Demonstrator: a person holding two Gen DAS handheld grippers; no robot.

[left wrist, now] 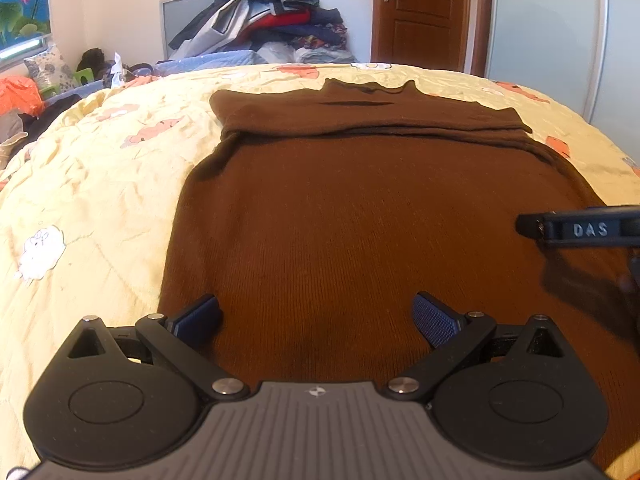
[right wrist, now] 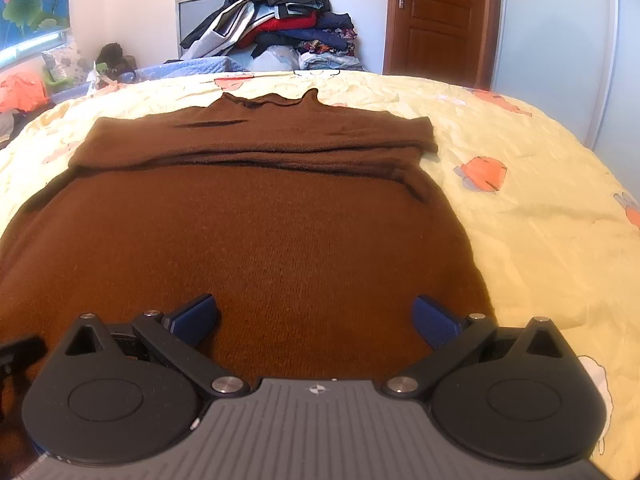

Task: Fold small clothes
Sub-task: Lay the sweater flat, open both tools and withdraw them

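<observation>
A brown knitted sweater (left wrist: 360, 216) lies flat on the yellow bedspread (left wrist: 100, 184), collar at the far end, both sleeves folded across the chest in a band. My left gripper (left wrist: 316, 320) hovers open over the sweater's near left hem, nothing between its blue pads. Over the near right hem my right gripper (right wrist: 316, 320) is open too, above the same sweater (right wrist: 248, 232). One finger of the right gripper (left wrist: 580, 228) reaches in from the right edge of the left wrist view.
The bedspread (right wrist: 540, 220) has cartoon prints and spreads wide on both sides of the sweater. Behind the bed stand a heap of clothes (left wrist: 272, 8), a wooden door (left wrist: 420, 12) and a pale wardrobe (left wrist: 552, 40). Clutter (left wrist: 24, 96) sits at the far left.
</observation>
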